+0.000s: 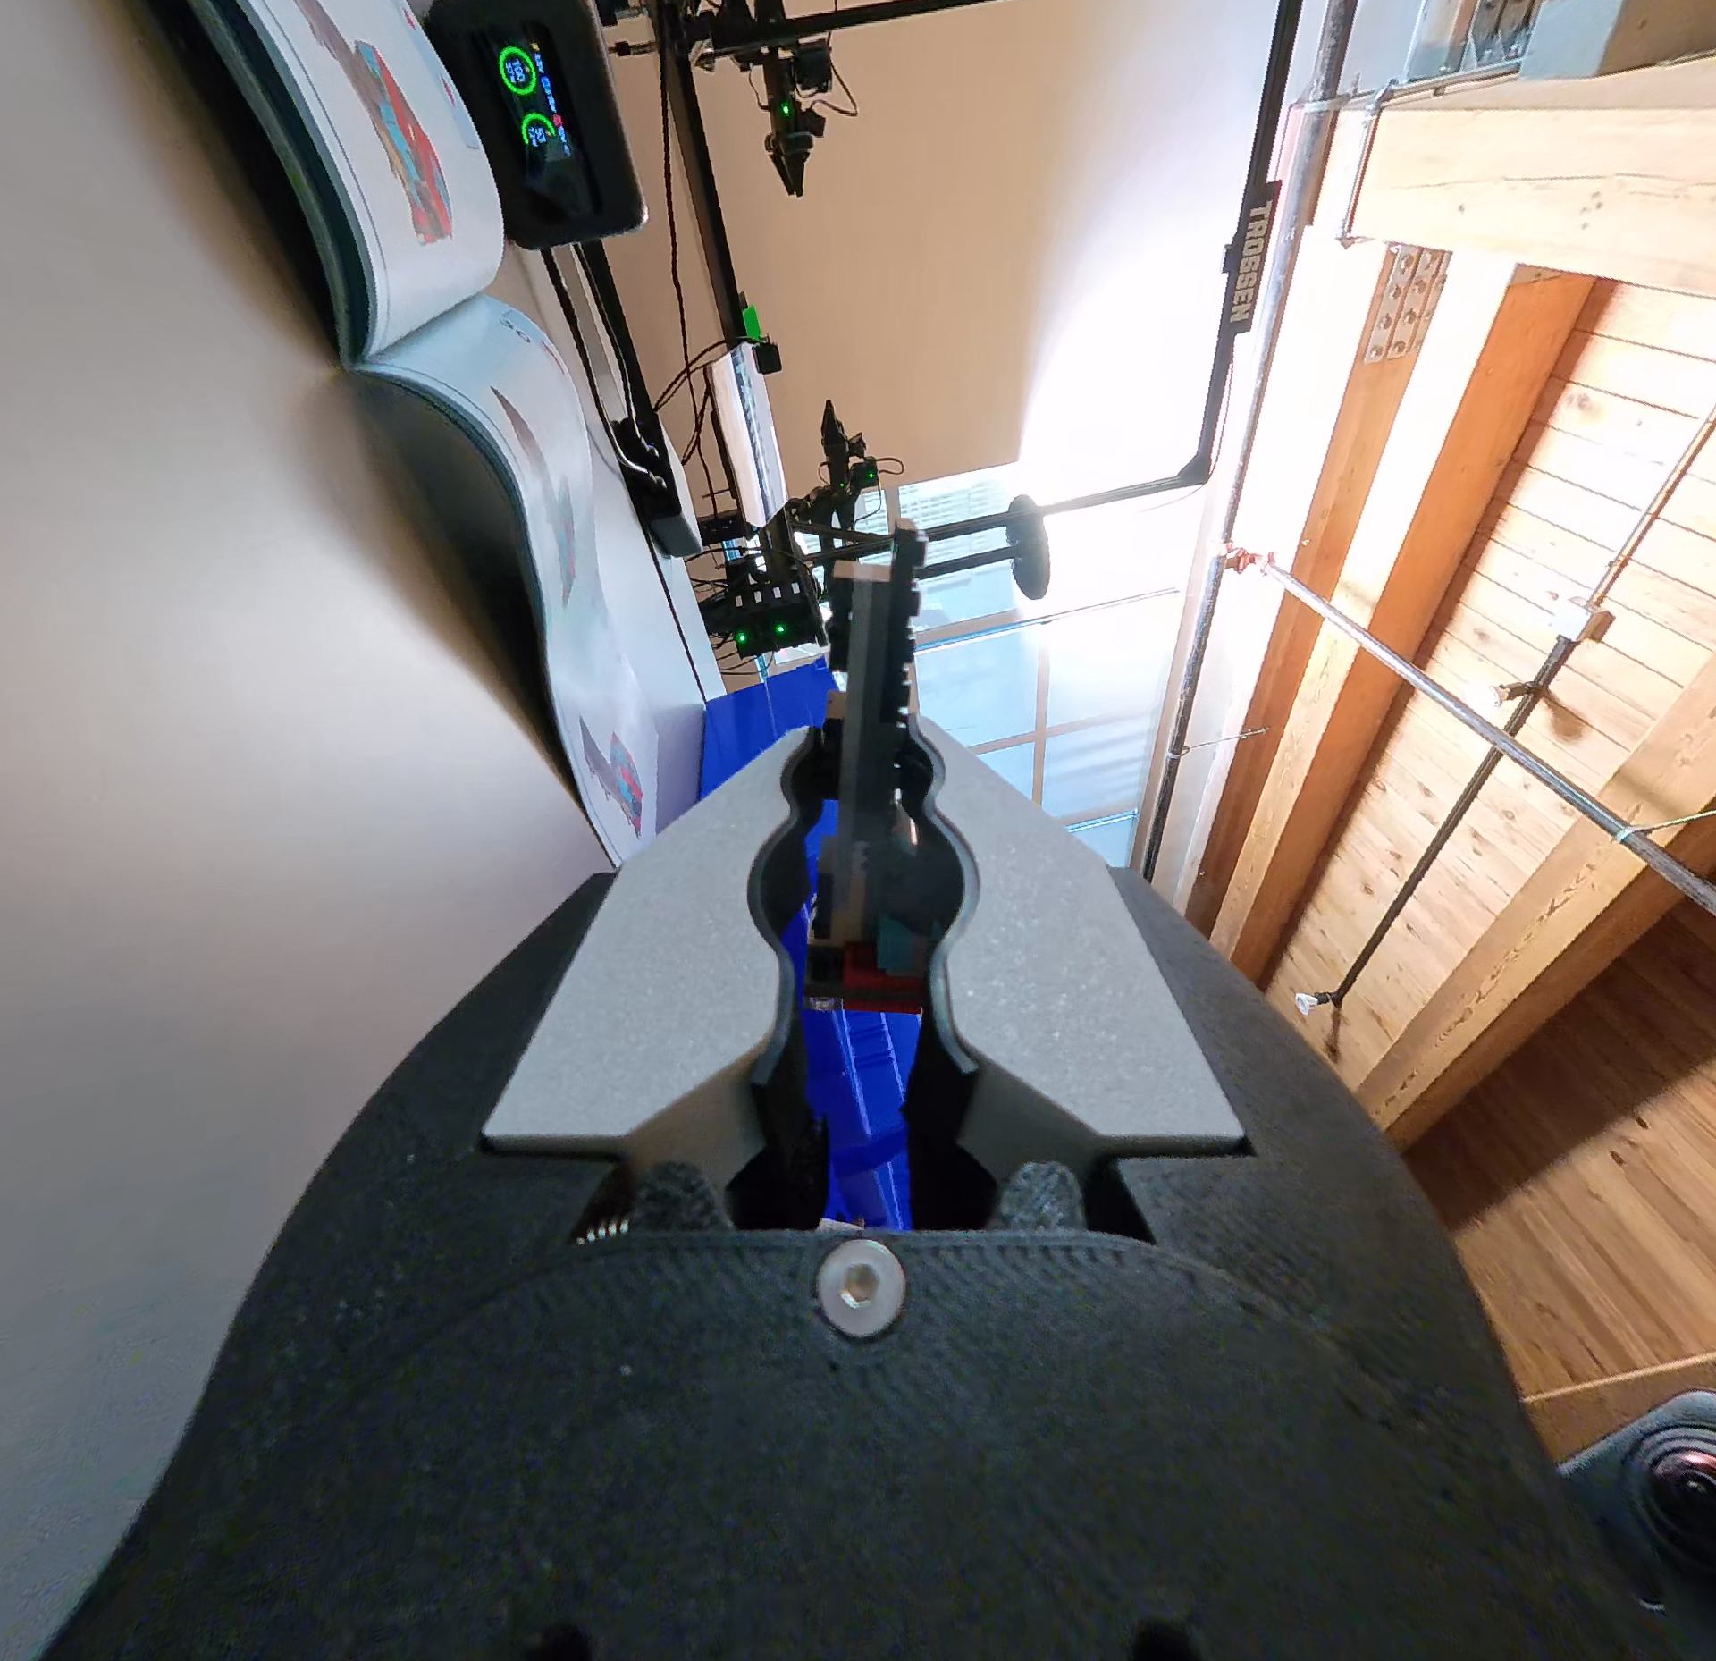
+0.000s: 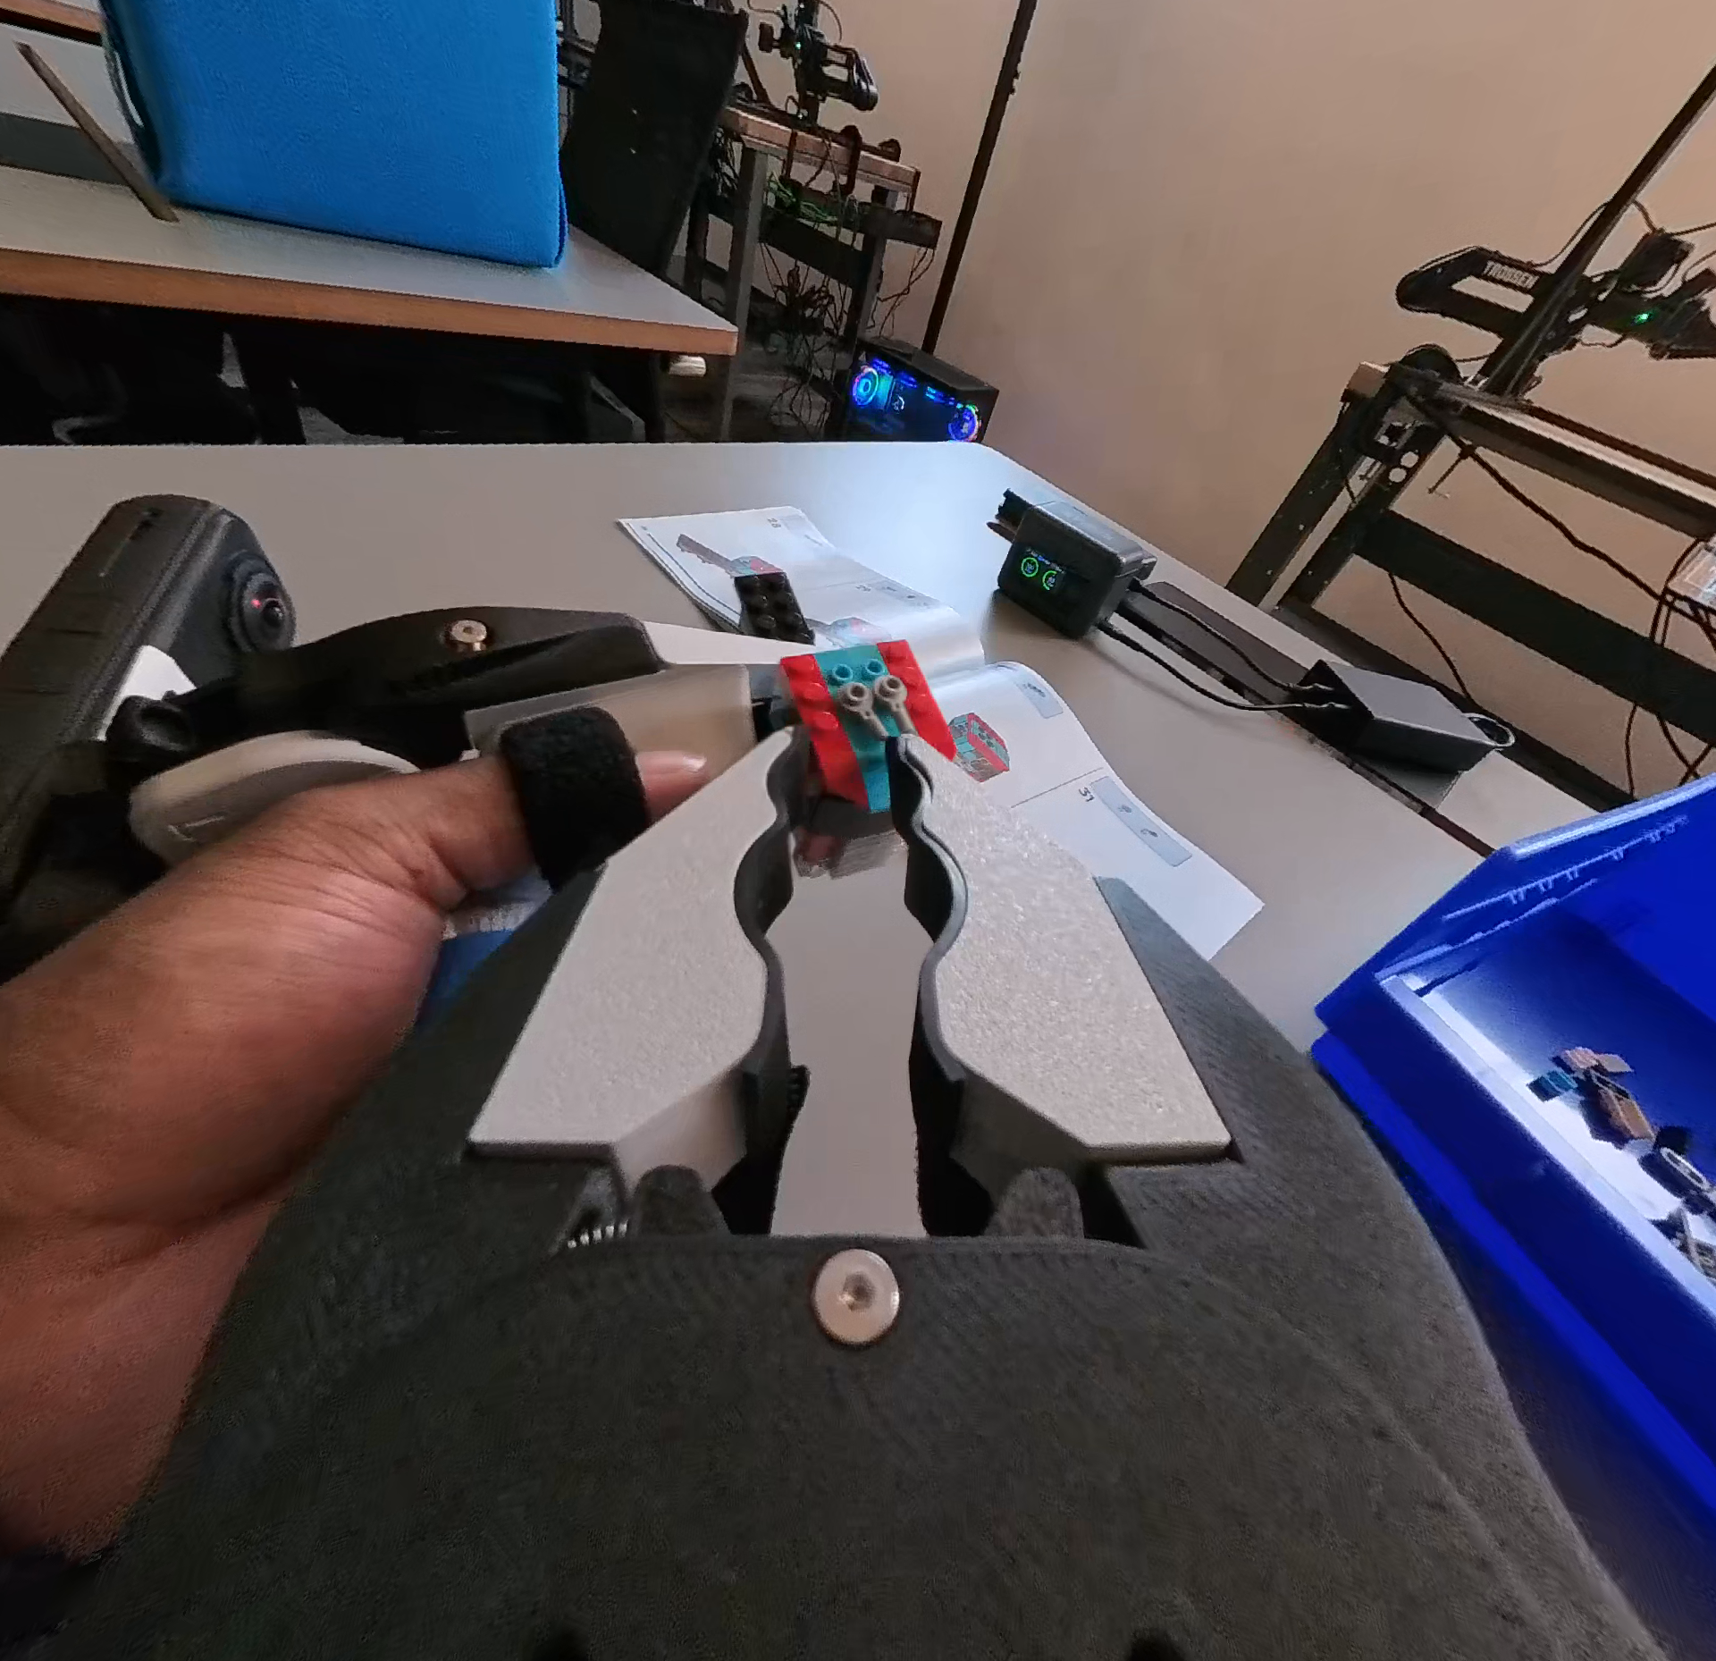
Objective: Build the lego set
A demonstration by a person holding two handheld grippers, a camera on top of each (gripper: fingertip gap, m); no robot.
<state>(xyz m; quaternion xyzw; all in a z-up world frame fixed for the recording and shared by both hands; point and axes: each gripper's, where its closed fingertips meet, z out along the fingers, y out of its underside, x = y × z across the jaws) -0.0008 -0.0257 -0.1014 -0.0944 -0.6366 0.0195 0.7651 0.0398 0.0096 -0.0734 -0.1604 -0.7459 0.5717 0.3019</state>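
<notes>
the left gripper (image 1: pixel 864 762) clamps a long dark-grey lego build (image 1: pixel 873 734) with a red and teal end, held above the table (image 2: pixel 464 511). the right gripper (image 2: pixel 840 753) sits at that red end (image 2: pixel 836 706); whether it grips there is unclear. a booklet (image 2: pixel 1114 818) and black brick (image 2: pixel 771 604) lie beyond, a blue bin (image 2: pixel 1523 1106) to the right.

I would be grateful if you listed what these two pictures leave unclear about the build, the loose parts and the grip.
- Right wrist view: whether the right gripper pinches the red and teal brick assembly; the fingertips hide any contact.
- Left wrist view: the assembly's lower end, hidden between the left gripper fingers.
- Right wrist view: the small loose pieces in the blue plastic bin; too small, cut by the edge.
- Open instruction booklet: the assembly covers its middle.
</notes>
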